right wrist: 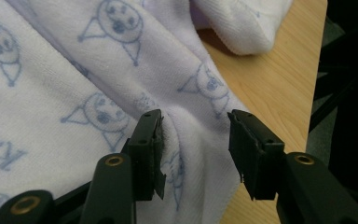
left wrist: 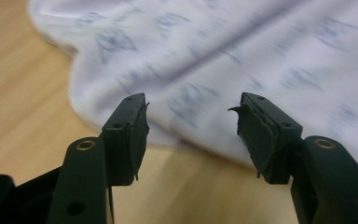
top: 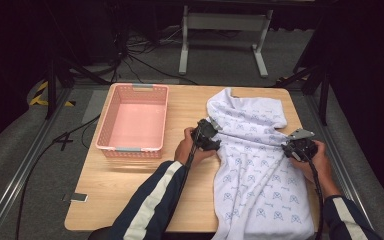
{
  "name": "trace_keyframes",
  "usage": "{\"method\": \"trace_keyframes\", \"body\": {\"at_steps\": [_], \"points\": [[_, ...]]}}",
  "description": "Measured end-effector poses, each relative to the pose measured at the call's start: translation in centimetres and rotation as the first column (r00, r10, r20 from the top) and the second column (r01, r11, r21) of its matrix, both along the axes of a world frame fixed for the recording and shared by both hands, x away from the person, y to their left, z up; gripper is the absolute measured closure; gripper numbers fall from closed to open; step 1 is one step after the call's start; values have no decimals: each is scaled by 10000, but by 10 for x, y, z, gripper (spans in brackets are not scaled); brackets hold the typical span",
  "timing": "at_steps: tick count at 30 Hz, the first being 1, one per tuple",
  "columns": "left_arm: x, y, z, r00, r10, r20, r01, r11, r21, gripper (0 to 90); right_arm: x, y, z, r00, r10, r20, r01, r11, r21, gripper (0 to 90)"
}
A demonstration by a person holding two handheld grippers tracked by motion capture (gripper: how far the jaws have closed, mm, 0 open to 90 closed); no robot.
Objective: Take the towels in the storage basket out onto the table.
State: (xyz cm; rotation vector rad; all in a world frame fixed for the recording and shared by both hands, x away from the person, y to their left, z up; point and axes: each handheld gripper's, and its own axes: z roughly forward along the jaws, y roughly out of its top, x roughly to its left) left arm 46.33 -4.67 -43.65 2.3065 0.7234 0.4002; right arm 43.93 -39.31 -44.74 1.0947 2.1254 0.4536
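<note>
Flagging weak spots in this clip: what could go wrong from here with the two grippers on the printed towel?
The left gripper stands open just off the towel edge; closing now may catch nothing. The right gripper straddles a ridge of cloth without pinching it, so a pull could slip. The towel's near end hangs over the table edge and might drag it off.

Counter: we see a light wooden counter with rounded corners.
Floor: grey carpet around it, with black cables trailing across.
Furniture: a grey metal frame stands beyond the far edge.
Rails: metal rails run along both sides.
Marking: yellow-black tape at left.
Light: the surroundings are dark; possibly black curtains, we cannot tell.
</note>
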Motion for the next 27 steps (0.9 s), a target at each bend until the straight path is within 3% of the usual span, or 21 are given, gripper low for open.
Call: {"method": "trace_keyframes", "body": {"at_steps": [3,5,6,7,8,9,11,12,13,14,15,16,18,20,22,23,26,27], "points": [[-35,10,1,9954,-822,-485,809,9963,-279,399,-8,-2,7,9999,-81,-76,84,9988,486,520],[-56,14,-1,9870,-1416,-763,1376,9889,-555,378,-22,5,21,9985,533,154,-549,9892,1362,503],[-66,15,-2,9835,-1617,-810,1580,9862,-493,377,-31,11,28,9958,878,270,-910,9836,1560,497],[-78,15,-3,9756,-1973,-959,1923,9796,-590,370,-39,18,34,9918,1224,374,-1273,9733,1910,496],[-85,14,-5,9721,-2116,-1013,2065,9767,-590,367,-49,28,38,9823,1828,413,-1874,9543,2328,496],[-93,11,-7,9676,-2319,-997,2313,9727,-175,368,-54,35,40,9767,2102,433,-2144,9469,2396,494],[-101,8,-14,9645,-2397,-1111,2420,9702,74,366,-67,59,38,9537,2993,316,-2975,9219,2482,486],[-101,6,-17,9658,-2357,-1077,2397,9705,249,371,-71,69,36,9384,3449,216,-3393,9073,2483,487],[-101,6,-20,9671,-2263,-1160,2331,9712,487,377,-73,78,32,9275,3736,130,-3664,9014,2310,486],[-101,6,-20,9671,-2263,-1160,2331,9712,487,370,-73,78,32,9275,3736,130,-3664,9014,2310,486],[-99,9,-22,9673,-2163,-1325,2197,9755,118,370,-75,86,28,9182,3961,44,-3874,8955,2191,482],[-99,11,-22,9689,-2098,-1314,2136,9768,158,386,-75,93,23,9064,4220,-179,-4086,8869,2158,476],[-101,17,-21,9680,-2148,-1294,2192,9755,206,427,-71,98,13,9015,4296,-531,-4133,8907,1893,473],[-105,24,-21,9699,-2079,-1267,2112,9773,134,493,-67,92,5,9025,4187,-1013,-3856,8900,2434,476],[-113,30,-21,9706,-2061,-1242,2101,9775,198,566,-68,86,2,9007,4165,-1236,-3765,8903,2560,481],[-118,34,-21,9728,-1927,-1286,1963,9804,166,576,-71,84,1,8956,4220,-1405,-3784,8890,2579,478],[-132,49,-21,9735,-1869,-1317,1911,9814,195,588,-85,83,-3,8789,4510,-1552,-3926,8689,3013,489],[-136,52,-21,9736,-1847,-1338,1892,9817,216,596,-92,84,-3,8685,4664,-1678,-3991,8588,3211,487]]}}
